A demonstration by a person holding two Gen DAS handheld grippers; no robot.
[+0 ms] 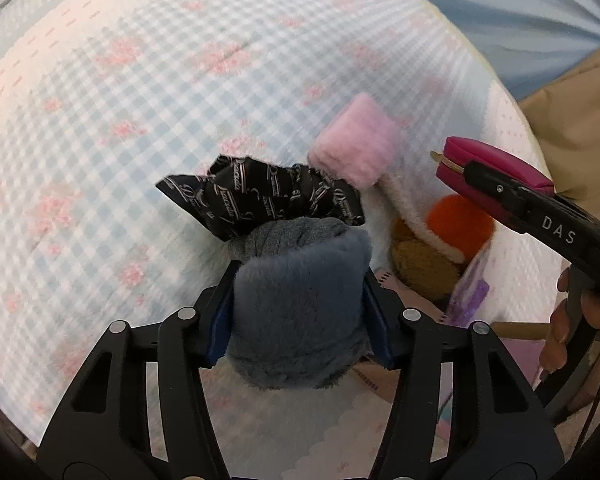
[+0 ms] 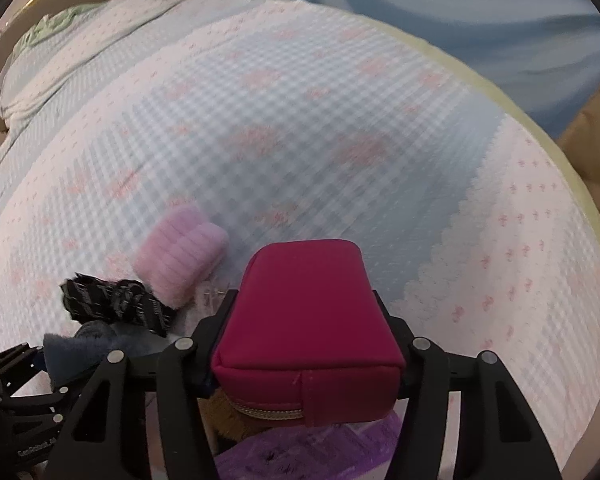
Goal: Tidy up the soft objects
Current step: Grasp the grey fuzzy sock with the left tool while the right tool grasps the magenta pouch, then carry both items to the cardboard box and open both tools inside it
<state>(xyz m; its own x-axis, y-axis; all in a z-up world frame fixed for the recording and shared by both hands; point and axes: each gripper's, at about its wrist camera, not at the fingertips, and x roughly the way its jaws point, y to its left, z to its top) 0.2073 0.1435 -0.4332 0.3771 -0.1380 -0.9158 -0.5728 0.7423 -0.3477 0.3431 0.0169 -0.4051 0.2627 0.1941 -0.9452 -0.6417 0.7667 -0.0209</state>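
My left gripper (image 1: 300, 276) is shut on a blue-grey plush piece (image 1: 296, 320) that bulges between its pads, with a grey knit part at its far end. Just beyond lies a black cloth with white script (image 1: 260, 196), and a pink fuzzy roll (image 1: 356, 140) lies further right. In the right wrist view my right gripper (image 2: 304, 300) is shut on a magenta zip pouch (image 2: 308, 320), held above the bed. The same pouch (image 1: 496, 160) shows at the right of the left wrist view. The pink roll (image 2: 180, 252) and black cloth (image 2: 116, 304) lie to its left.
Everything rests on a bed with a blue-and-pink checked cover (image 1: 140, 120). Beside the plush piece are a white fuzzy item (image 1: 404, 200), an orange ball (image 1: 460, 220), a brown plush thing (image 1: 420, 264) and a purple packet (image 1: 470, 296). A hand (image 1: 568, 332) shows at right.
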